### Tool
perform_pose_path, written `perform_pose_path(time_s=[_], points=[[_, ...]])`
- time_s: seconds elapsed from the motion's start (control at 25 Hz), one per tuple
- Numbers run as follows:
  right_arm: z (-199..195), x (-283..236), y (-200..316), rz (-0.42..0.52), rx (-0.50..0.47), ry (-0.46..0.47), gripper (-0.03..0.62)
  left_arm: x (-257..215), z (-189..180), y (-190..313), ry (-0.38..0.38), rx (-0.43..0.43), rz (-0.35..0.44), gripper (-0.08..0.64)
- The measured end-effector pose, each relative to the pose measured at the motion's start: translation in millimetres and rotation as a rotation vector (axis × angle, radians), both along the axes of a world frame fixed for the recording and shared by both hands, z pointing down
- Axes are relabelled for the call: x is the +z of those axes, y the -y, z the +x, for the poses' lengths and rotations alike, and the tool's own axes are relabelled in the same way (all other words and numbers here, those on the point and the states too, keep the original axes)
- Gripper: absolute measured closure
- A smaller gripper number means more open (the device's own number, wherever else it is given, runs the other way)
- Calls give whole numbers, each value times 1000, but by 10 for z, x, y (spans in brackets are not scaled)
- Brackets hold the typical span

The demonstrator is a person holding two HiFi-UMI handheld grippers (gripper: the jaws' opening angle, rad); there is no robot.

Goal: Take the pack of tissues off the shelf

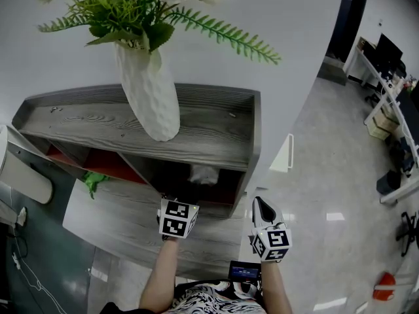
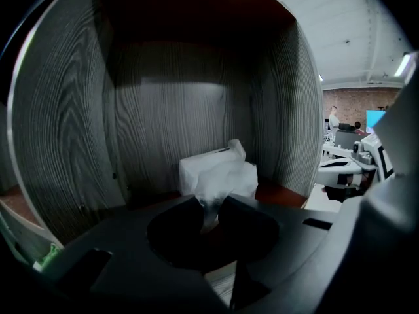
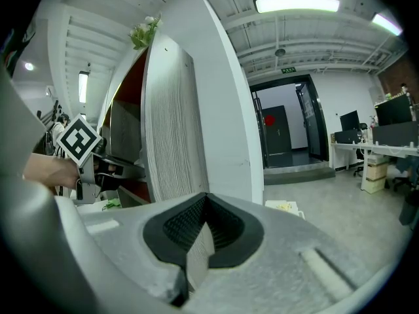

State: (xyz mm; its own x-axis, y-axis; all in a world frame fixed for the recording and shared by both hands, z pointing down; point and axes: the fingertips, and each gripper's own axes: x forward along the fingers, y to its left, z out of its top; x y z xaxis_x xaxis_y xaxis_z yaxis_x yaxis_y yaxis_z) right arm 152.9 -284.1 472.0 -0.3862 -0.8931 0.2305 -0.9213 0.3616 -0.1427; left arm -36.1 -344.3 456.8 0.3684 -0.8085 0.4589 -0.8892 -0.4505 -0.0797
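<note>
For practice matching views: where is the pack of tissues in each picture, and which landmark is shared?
Head view: pack of tissues, middle, inside the shelf.
Left gripper view: the pack, centre, before the back wall.
Right gripper view: not in it.
Shared landmark: the grey shelf.

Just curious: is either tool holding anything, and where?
Left tool pinches the pack of tissues by the tissue poking out; right tool holds nothing.

Tissue pack [image 2: 219,175] in shelf [image 1: 216,133] cubby; vase [image 1: 154,97] atop.

Tissue pack [image 2: 219,172] partly behind left claw [image 2: 209,206]
</note>
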Motion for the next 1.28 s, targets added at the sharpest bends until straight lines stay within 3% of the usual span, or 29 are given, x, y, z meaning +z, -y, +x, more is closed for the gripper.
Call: perform_pose_path(time_s=[0.56,1.28], points=[[-3,-80,-70,17,22,16,589,-64,1,-61,-30,23,50,511],[-303,-149,-304,23,35,-40,588,-154,-193,-312,-101,68,78,514]])
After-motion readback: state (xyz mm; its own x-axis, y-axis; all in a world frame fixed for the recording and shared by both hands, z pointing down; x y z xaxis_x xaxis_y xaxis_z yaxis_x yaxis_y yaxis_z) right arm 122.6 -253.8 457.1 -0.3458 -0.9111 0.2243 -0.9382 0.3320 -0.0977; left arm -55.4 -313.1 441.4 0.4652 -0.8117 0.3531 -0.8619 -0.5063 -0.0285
